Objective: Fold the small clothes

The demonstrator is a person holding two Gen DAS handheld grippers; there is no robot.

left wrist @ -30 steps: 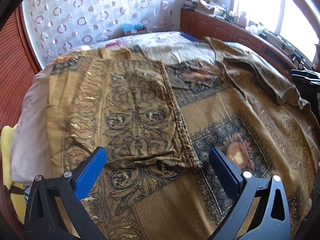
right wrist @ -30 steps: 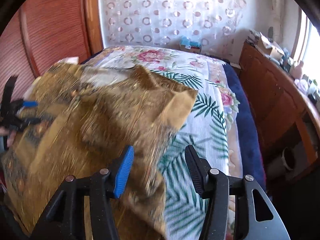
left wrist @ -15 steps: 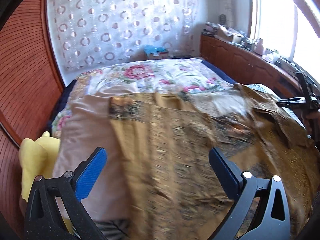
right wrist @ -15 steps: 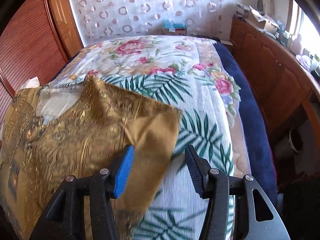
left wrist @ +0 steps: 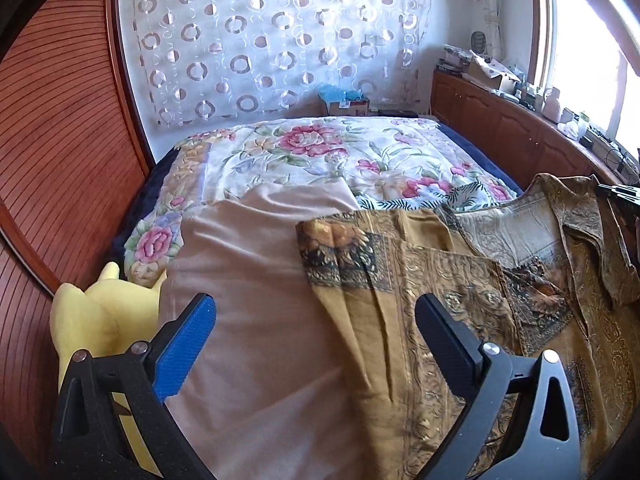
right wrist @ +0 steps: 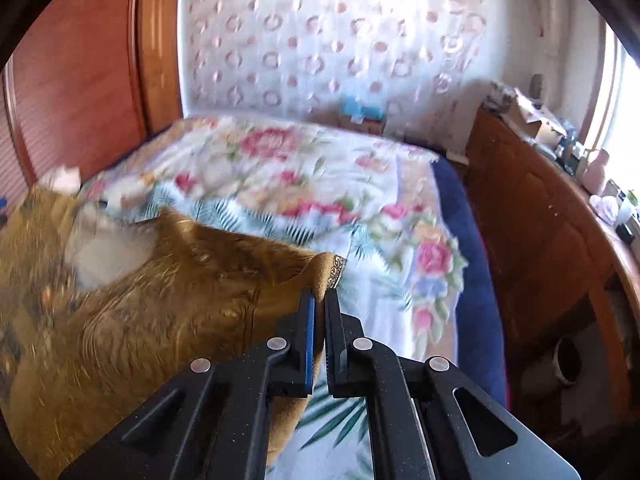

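Currently my right gripper [right wrist: 318,320] clamps the garment [right wrist: 160,312] at its right edge; my left gripper [left wrist: 316,332], jaws spread, hovers at its left hem, cloth running crosswise between them.

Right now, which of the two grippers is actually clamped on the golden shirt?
The right gripper: its jaws are shut on the sleeve edge of the golden shirt. The left gripper hangs wide open above the shirt, gripping nothing.

left hand-held gripper [left wrist: 316,322]: black frame, blue pad, silver screws | right hand-held gripper [right wrist: 319,300]: same
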